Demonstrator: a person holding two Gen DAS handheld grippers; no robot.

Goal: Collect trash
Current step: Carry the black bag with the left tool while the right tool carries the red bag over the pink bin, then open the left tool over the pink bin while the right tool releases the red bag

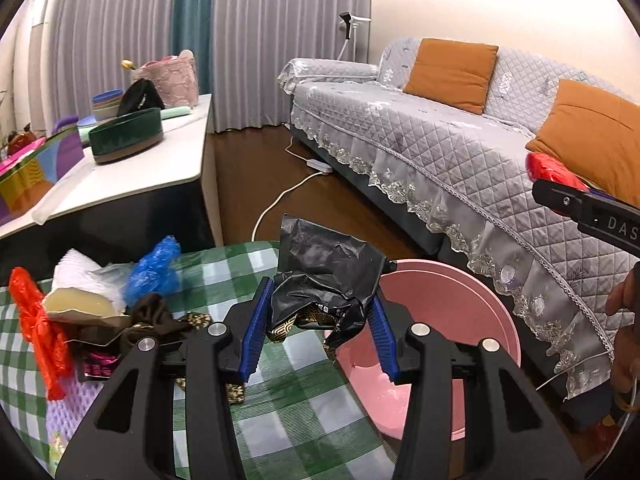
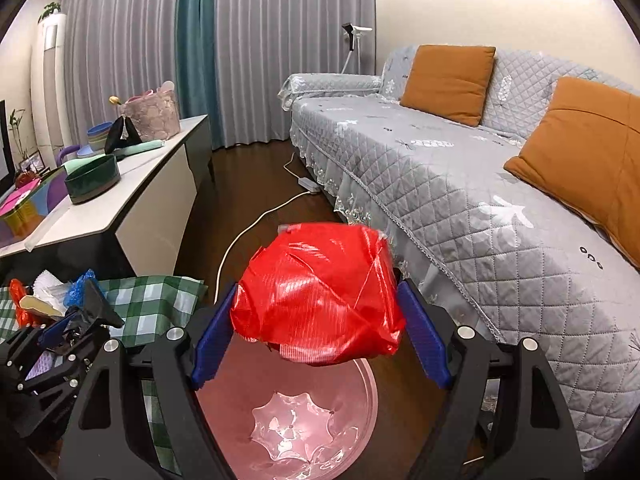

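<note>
While both grippers are loaded, nothing of what they carry has yet gone into the pink basin (image 2: 320, 420), which sits on the floor at the near right, between the tabletop and the sofa (image 2: 460, 184). Its bottom shows one clear plastic piece (image 2: 294, 426) and nothing else that can be made out. The right gripper (image 2: 318, 328) pinches a red plastic wad (image 2: 320, 296) directly above the basin; release appears to be the next step. The left gripper (image 1: 316, 320) pinches a crumpled black bag (image 1: 324, 276) over the tabletop's right edge, just beside the basin rim, not yet above it. Farther left on the green checked cloth (image 1: 280, 400) uncollected trash remains: a red plastic strip (image 1: 36, 320), a blue wrapper (image 1: 154, 266), white paper (image 1: 80, 272), dark wrappers (image 1: 152, 316). Judgement: task under way, roughly early to middle; most of the pile is left.
</note>
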